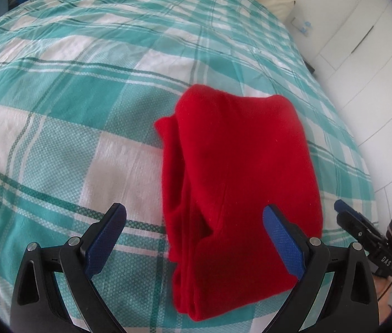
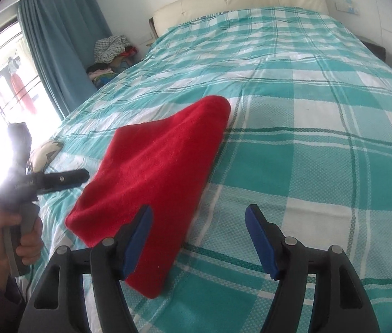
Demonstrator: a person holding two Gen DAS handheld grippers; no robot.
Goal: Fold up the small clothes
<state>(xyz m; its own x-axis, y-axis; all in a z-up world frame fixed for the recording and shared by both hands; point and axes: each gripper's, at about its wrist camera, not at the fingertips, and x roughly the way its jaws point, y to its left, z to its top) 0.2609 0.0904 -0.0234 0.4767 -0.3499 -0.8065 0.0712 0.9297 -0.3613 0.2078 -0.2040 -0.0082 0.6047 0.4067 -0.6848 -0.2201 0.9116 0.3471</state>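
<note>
On the near part of the bed (image 1: 57,127), over its teal-and-white checked cover, we find the red garment (image 1: 240,183) lying already doubled into a long, narrow bundle, its layered edges stacked along the left side in the left wrist view. Starting at the left, our left gripper (image 1: 194,224) hovers just short of the bundle's near end with its jaws spread wide and nothing between them; the right-hand blue pad overlaps the red cloth in the picture, but we cannot tell whether it touches. Moving across, the garment's smooth folded edge runs down its right side. Further right, our right gripper (image 2: 198,233) hangs beside that edge, also wide open and empty, its left finger over the cloth and its right finger over bare cover.

We judge the fold to be nearly finished, with perhaps one more halving or a tidy-up left. To do that well, we should pinch the near end through all the layers at both corners together, lift only slightly, and carry it straight toward the far end so the stacked edges on the left do not slide apart. The knit looks soft and thick, so a shallow grip may drop the lower layers.
</note>
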